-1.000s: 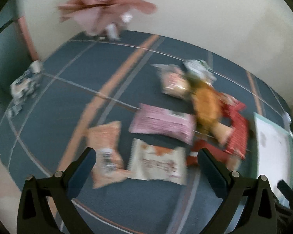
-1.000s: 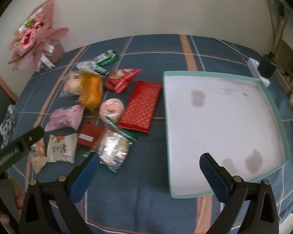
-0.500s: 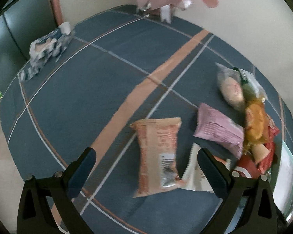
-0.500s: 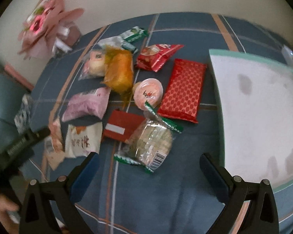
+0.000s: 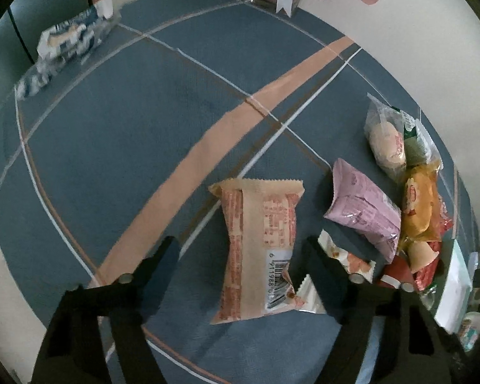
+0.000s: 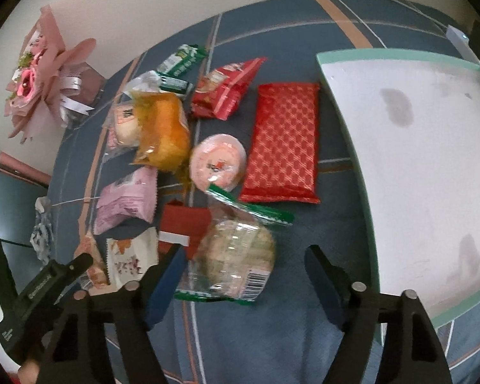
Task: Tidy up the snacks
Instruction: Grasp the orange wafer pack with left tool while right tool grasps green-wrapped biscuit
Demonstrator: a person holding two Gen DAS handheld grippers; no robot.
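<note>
Straddling a peach-coloured snack packet (image 5: 256,249), the left tool (image 5: 240,265) hangs with its fingers spread wide, one on each side of the packet and gripping nothing; the packet lies flat on the blue checked surface (image 5: 128,147), barcode end nearest the camera; a white packet (image 5: 307,294) lies partly under its right edge, and just past that sits a lilac packet (image 5: 364,211); farther right an orange cake packet (image 5: 417,204) and a clear-wrapped pale bun (image 5: 388,147) crowd together; far left, near the surface's edge, lies a blue-and-white wrapper (image 5: 70,41).

In the right wrist view, the right tool (image 6: 243,275) is likewise wide open and holds nothing; a clear bag of rice cake with green ends (image 6: 236,256) lies between its fingers; beyond it come a small red box (image 6: 182,224), a round pink snack (image 6: 217,161) and a long red patterned packet (image 6: 284,144); farther still a red pouch (image 6: 227,88) and a green bar (image 6: 180,60); to the right sits the white tray with a teal rim (image 6: 361,172), with no snack on the part in view; a pink bouquet (image 6: 38,76) leans by the wall.
</note>
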